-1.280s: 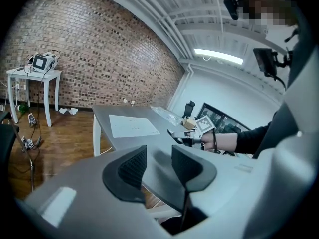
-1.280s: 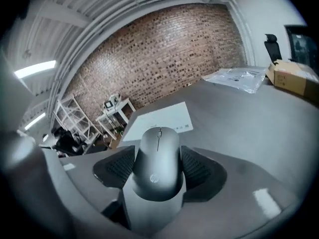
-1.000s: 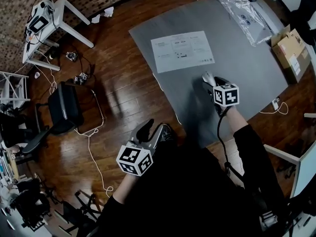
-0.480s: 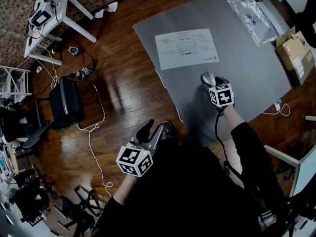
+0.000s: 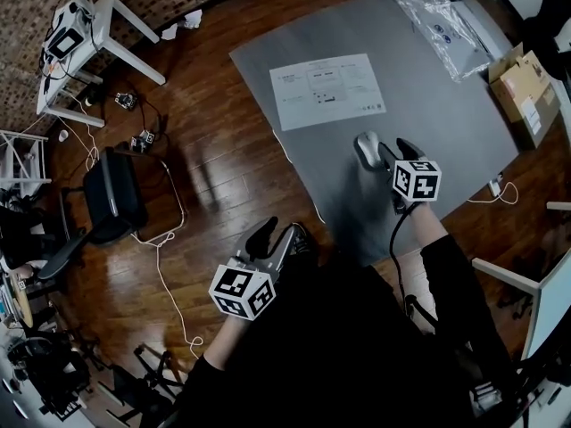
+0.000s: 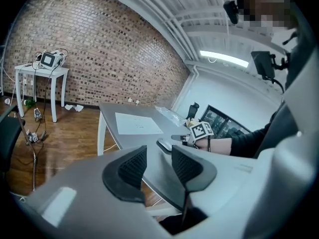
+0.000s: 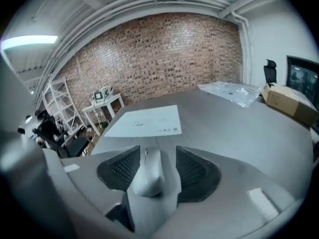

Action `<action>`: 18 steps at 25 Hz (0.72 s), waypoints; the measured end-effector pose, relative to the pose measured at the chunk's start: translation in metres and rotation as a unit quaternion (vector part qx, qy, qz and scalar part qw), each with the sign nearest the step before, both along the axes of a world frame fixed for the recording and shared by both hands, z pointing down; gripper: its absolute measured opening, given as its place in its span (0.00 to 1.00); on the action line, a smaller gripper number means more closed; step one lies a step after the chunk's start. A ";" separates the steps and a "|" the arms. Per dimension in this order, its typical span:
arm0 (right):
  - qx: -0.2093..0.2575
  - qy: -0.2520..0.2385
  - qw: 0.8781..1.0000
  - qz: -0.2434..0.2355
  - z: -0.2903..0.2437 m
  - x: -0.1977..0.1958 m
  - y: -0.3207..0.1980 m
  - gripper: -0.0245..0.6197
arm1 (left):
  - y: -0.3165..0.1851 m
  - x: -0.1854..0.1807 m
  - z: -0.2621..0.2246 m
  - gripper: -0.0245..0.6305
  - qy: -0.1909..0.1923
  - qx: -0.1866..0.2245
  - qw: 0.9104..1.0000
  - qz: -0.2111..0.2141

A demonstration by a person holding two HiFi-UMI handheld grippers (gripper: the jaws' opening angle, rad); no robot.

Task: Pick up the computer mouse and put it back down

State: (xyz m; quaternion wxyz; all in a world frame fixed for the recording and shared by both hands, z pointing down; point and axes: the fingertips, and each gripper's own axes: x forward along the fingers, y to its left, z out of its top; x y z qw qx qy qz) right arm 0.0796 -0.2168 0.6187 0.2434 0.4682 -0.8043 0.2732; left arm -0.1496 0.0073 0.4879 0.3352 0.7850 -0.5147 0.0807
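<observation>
Right gripper (image 7: pixel 157 163): released, not yet gripping. Its jaws stand partly apart and have just been closing in, with the computer mouse (image 7: pixel 146 176) between them.
Grip: none seen. The mouse sits close against the left pad, and a strip of bare table shows between it and the right pad.
Computer mouse: pale grey, lying on the grey table (image 7: pixel 234 133) near the edge closest to the person, its wheel end pointing away from the gripper.
Left gripper (image 6: pixel 154 166): jaws apart with nothing between them. It hangs off the table's near side, over the wooden floor (image 5: pixel 223 168), well apart from the mouse.
Also on the table: a printed paper sheet (image 5: pixel 327 91) lies flat beyond the mouse. A clear plastic bag (image 5: pixel 442 27) lies toward the far corner, and a cardboard box (image 5: pixel 526 87) sits at the right edge.
Room: a brick wall runs behind. A white side table (image 5: pixel 89 34) carrying a small device stands to the left, with a black office chair (image 5: pixel 111 194) and loose cables on the floor nearby.
</observation>
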 end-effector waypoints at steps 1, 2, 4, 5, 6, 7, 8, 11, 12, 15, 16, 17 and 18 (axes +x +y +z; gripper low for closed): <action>0.003 -0.023 0.999 0.023 -0.010 0.008 0.001 0.38 | -0.001 0.001 0.000 0.25 0.002 0.001 1.000 0.003; 0.004 -0.047 0.998 0.044 -0.020 0.015 0.003 0.34 | -0.002 0.002 0.001 0.25 0.003 0.002 1.000 0.006; 0.004 -0.096 0.993 0.074 -0.038 0.025 0.011 0.29 | -0.004 0.005 0.000 0.25 0.006 0.007 1.000 0.013; 0.003 -0.122 0.989 0.082 -0.046 0.027 0.017 0.29 | -0.006 0.006 0.000 0.25 0.007 0.009 1.000 0.016; 0.002 -0.146 0.985 0.089 -0.054 0.029 0.023 0.29 | -0.007 0.007 -0.001 0.25 0.007 0.010 1.000 0.019; 0.002 -0.168 0.981 0.095 -0.062 0.030 0.030 0.29 | -0.009 0.009 -0.002 0.25 0.008 0.012 1.000 0.022; 0.003 -0.188 0.977 0.101 -0.070 0.032 0.037 0.29 | -0.010 0.011 -0.003 0.25 0.009 0.014 1.000 0.026; 0.012 -0.239 0.964 0.118 -0.096 0.039 0.056 0.29 | -0.013 0.017 -0.007 0.25 0.009 0.019 0.999 0.035; 0.017 -0.253 0.960 0.119 -0.106 0.041 0.063 0.29 | -0.014 0.019 -0.008 0.25 0.008 0.021 0.999 0.039; 0.037 -0.263 0.958 0.110 -0.134 0.045 0.087 0.28 | -0.016 0.026 -0.013 0.25 0.006 0.028 0.998 0.047; 0.045 -0.259 0.959 0.104 -0.143 0.047 0.095 0.28 | -0.017 0.029 -0.015 0.25 0.005 0.030 0.998 0.050; 0.054 -0.254 0.961 0.099 -0.151 0.050 0.103 0.28 | -0.018 0.032 -0.017 0.25 0.005 0.033 0.998 0.052; 0.062 -0.248 0.962 0.094 -0.158 0.052 0.110 0.28 | -0.019 0.035 -0.019 0.25 0.004 0.036 0.998 0.054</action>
